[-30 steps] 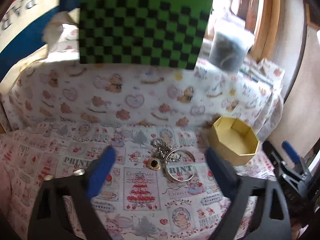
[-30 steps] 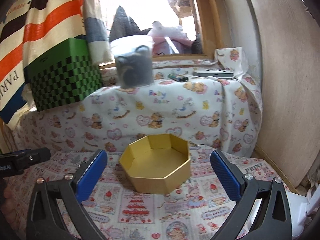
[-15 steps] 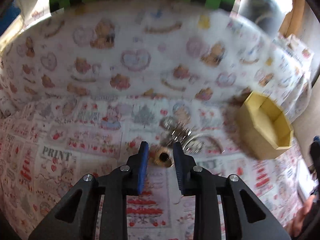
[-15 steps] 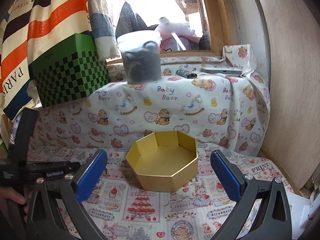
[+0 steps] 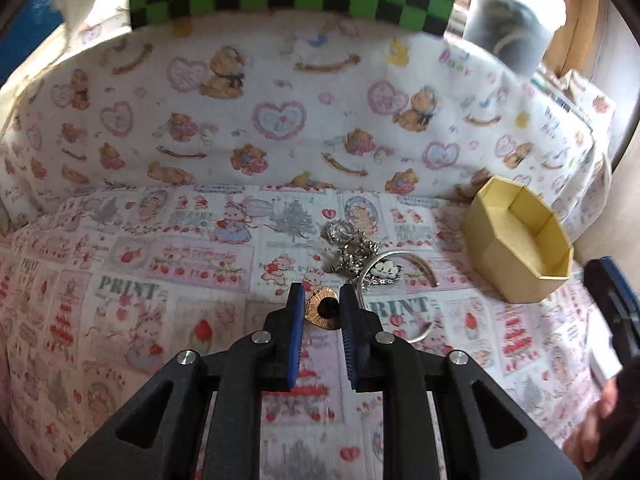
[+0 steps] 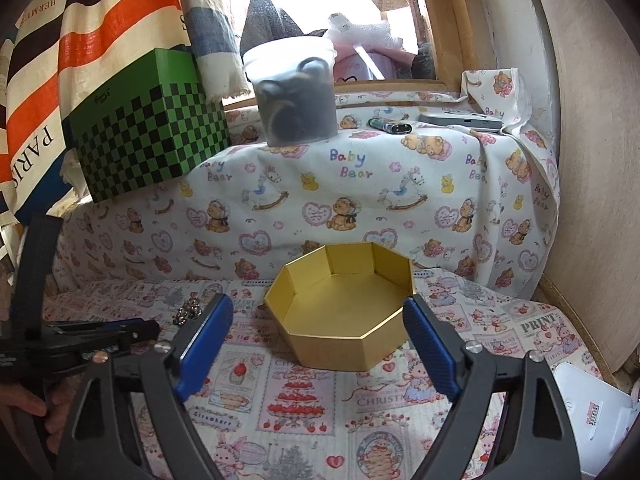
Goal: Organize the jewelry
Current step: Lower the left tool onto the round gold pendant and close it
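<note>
On the patterned cloth [image 5: 168,280] covering the tabletop, a small gold eye-shaped pendant [image 5: 322,309] is seen lying between the blue pads of the left hand-held gripper [image 5: 320,308], whose jaws are closing around it; the pads stand just beside the pendant on either side, and whether they already press on it cannot be told. Just beyond and to the right of the pendant, a heap of silver jewelry [image 5: 352,250] is found, with a silver bangle [image 5: 400,292] and a small cloud-faced charm [image 5: 386,268] lying against it. Farther right, a gold hexagonal box [image 6: 344,312] stands open on the cloth, with nothing visible inside. The right hand-held gripper [image 6: 320,344] is held near the box, its jaws wide but closing, nothing gripped; the near wall of the box is seen between its blue pads. At the far side, on a raised ledge draped with a bear-print cloth [image 6: 360,200], a green checkered box [image 6: 148,136] is set at the left and a lidded plastic tub [image 6: 294,92] beside it to the right
</note>
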`<state>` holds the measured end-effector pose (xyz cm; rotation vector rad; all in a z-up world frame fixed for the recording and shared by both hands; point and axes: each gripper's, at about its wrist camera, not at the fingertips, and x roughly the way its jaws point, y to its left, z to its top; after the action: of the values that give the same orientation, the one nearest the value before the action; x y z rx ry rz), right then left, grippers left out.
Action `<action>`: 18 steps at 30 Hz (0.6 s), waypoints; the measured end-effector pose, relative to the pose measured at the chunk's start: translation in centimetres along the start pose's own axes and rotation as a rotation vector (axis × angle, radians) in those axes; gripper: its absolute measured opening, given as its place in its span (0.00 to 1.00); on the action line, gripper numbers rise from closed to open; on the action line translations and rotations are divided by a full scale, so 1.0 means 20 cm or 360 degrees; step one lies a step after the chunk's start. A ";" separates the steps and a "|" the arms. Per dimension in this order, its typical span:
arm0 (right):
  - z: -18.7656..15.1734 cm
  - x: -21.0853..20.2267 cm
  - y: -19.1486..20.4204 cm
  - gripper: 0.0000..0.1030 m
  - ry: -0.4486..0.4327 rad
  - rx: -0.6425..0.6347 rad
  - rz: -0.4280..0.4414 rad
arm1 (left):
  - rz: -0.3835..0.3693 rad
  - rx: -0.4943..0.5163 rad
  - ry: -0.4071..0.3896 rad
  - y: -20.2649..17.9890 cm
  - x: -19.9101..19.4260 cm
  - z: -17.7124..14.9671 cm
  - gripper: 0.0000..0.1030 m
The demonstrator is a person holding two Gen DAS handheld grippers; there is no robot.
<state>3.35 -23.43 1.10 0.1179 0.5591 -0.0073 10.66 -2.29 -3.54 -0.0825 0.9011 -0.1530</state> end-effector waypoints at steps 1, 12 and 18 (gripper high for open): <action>0.00 0.00 0.00 0.80 0.0000 -0.0005 0.0003 | 0.0002 -0.0010 -0.0024 0.01 -0.04 0.00 0.16; 0.13 0.00 0.13 0.70 0.0129 -0.0119 0.0297 | 0.0124 -0.0087 -0.0232 0.13 -0.27 0.07 0.16; 0.15 0.20 0.42 0.68 0.0404 -0.0171 0.0459 | 0.0166 -0.0150 -0.0178 0.24 -0.18 0.08 0.16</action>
<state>8.61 -15.29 2.44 0.0944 0.7903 0.3219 10.23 3.16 -0.32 -0.1304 0.7987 -0.0087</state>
